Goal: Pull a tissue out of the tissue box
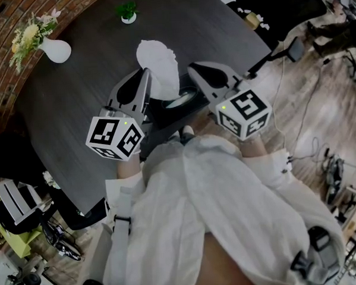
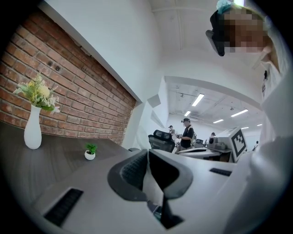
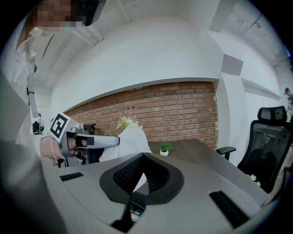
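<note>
A white tissue [image 1: 157, 61] stands up crumpled above the dark table [image 1: 74, 96]. My left gripper [image 1: 146, 72] is shut on its left side, and a white strip of tissue [image 2: 153, 183] shows pinched between its jaws. In the right gripper view the left gripper [image 3: 116, 140] holds the tissue [image 3: 130, 137] out to the side. My right gripper [image 1: 192, 68] is just right of the tissue, its tips meeting with nothing seen held. The tissue box [image 1: 182, 100], dark with a pale round rim, is mostly hidden below and between the two grippers.
A white vase with flowers [image 1: 55, 50] stands at the table's far left, and a small potted plant [image 1: 128, 13] at the far edge. A black office chair [image 3: 270, 141] is to the right. People stand far off in the room [image 2: 187, 132].
</note>
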The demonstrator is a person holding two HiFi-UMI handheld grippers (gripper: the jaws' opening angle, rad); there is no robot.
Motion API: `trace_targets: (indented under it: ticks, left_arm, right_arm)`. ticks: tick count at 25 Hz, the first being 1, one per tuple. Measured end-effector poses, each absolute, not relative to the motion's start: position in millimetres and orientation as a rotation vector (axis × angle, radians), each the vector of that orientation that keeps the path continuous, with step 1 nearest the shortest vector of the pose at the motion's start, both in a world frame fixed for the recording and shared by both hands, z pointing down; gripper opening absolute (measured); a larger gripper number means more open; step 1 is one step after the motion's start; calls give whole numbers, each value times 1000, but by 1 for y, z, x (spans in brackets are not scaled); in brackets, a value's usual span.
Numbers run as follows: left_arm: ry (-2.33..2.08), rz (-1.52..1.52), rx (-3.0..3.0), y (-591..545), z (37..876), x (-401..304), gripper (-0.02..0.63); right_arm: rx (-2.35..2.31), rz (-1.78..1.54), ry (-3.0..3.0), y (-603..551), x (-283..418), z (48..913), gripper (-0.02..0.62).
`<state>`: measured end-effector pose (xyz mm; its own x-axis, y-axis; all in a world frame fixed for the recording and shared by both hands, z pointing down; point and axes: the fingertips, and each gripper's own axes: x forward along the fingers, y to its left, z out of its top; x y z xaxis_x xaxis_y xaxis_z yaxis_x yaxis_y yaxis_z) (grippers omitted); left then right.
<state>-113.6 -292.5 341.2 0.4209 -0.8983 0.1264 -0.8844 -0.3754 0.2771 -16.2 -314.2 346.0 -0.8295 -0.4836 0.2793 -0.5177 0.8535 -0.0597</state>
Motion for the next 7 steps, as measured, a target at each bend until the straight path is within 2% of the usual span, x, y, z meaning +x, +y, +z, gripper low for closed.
trace_targets:
  ticks: [7]
  left_arm:
    - [-1545,-68,2373,-294,341,-115,12]
  right_arm:
    - [753,174,-2764,-318,-16,346,3]
